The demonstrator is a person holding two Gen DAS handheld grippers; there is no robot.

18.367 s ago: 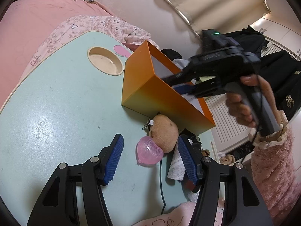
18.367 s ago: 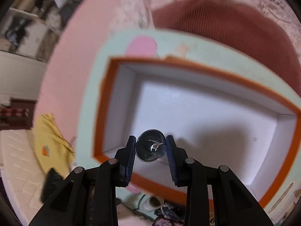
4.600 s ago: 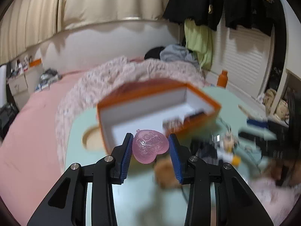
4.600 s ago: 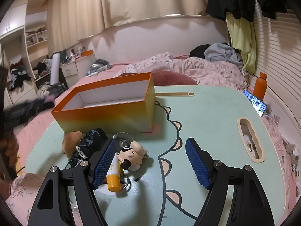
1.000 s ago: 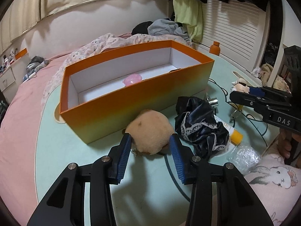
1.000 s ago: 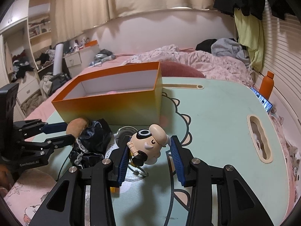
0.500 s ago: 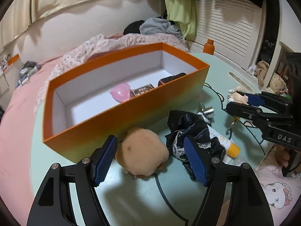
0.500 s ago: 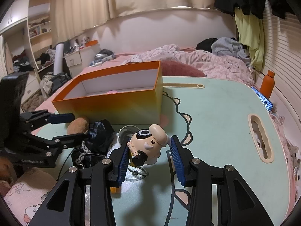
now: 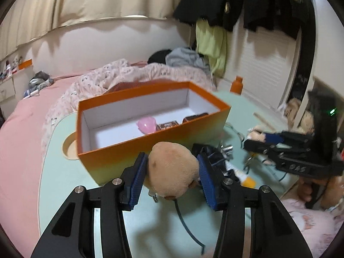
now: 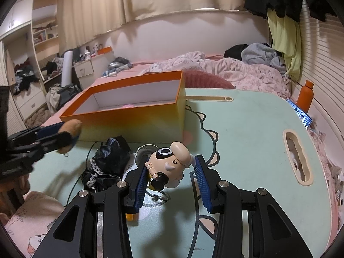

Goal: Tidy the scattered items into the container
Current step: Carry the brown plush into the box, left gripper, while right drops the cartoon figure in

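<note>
Tan plush [image 9: 172, 169] is clamped in left tongs [image 9: 173, 179]; right tongs [image 10: 172, 180] grip figurine [image 10: 169, 163].

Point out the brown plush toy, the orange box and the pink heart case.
brown plush toy [image 9: 172, 169], left wrist view, middle of its furry body.
orange box [image 9: 150, 148], left wrist view, near outer wall.
pink heart case [image 9: 146, 124], left wrist view, its visible top.

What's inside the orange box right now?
Inside the orange box: a pink heart piece and two dark packets, near its front wall. That wall hides the floor strip just behind it.
</note>
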